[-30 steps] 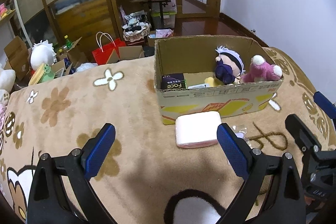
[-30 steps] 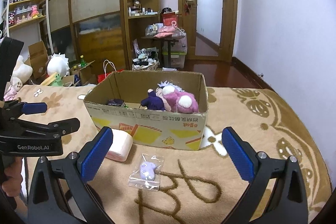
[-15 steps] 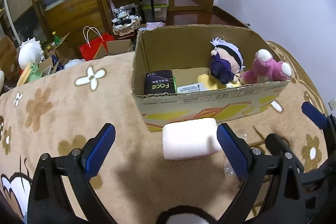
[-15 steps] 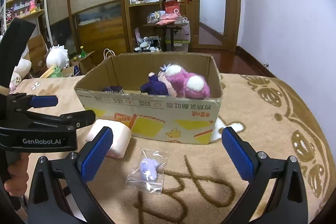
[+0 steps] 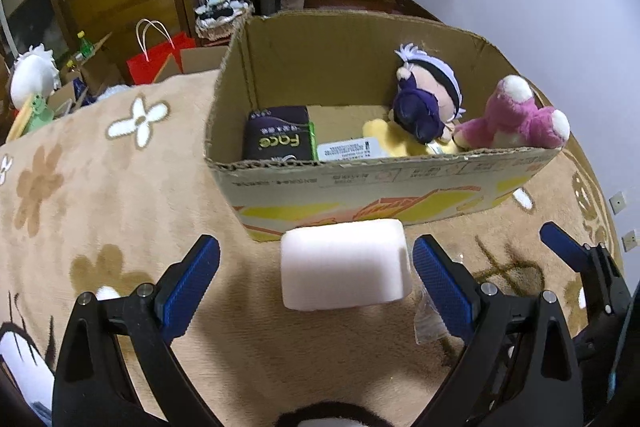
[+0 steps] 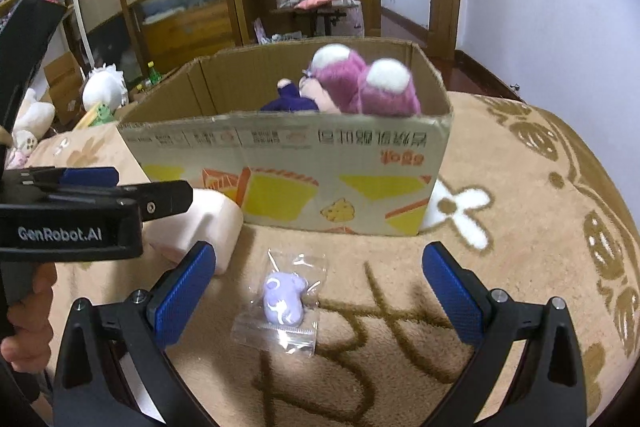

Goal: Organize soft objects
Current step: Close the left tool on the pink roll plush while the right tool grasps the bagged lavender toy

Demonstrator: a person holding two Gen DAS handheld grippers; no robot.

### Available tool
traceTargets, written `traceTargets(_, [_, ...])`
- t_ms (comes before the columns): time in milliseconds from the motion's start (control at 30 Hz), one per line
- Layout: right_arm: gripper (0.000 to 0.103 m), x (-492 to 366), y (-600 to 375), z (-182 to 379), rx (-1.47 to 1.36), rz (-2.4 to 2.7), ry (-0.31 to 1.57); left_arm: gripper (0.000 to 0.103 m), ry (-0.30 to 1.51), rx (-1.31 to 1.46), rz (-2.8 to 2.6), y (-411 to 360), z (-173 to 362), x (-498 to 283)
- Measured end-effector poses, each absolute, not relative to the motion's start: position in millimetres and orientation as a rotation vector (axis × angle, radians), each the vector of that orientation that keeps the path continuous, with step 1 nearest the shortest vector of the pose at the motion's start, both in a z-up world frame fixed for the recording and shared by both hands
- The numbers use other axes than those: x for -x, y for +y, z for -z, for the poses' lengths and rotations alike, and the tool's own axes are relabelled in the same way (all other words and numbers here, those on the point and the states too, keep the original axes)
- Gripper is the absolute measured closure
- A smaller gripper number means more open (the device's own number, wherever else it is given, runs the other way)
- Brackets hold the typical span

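A pale pink soft block (image 5: 344, 265) lies on the tan blanket against the front of the cardboard box (image 5: 384, 183). My left gripper (image 5: 316, 277) is open and straddles the block, its pads apart from both sides. In the right wrist view a small purple plush in a clear bag (image 6: 282, 297) lies between the fingers of my open right gripper (image 6: 318, 289), with the pink block (image 6: 196, 223) to its left. Inside the box sit a pink plush (image 5: 516, 121), a dark-haired doll (image 5: 426, 105), a yellow plush (image 5: 394, 141) and a dark "Face" pack (image 5: 280, 135).
The box (image 6: 304, 163) stands mid-blanket. A person's hand (image 6: 26, 323) holds the left gripper's black body (image 6: 76, 223) at the left. Beyond the blanket are a red bag (image 5: 158, 57), a white plush (image 5: 32, 75), shelves and a doorway.
Both grippers have moved forward and down toward the blanket. The pink block now lies between the left fingers, and the bagged purple plush sits closer between the right fingers.
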State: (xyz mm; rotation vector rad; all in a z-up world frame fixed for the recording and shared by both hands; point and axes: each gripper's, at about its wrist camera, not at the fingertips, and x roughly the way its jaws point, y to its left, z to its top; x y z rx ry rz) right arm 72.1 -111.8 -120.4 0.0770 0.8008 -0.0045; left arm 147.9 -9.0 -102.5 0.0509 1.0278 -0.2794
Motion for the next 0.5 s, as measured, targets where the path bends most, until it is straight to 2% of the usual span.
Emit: traceTargets(500, [0.0, -84.6, -96.7, 160.5, -0.021, -0.01, 0.906, 0.006, 1.104, -0.134, 0.336, -36.5, 131.1, -155.5])
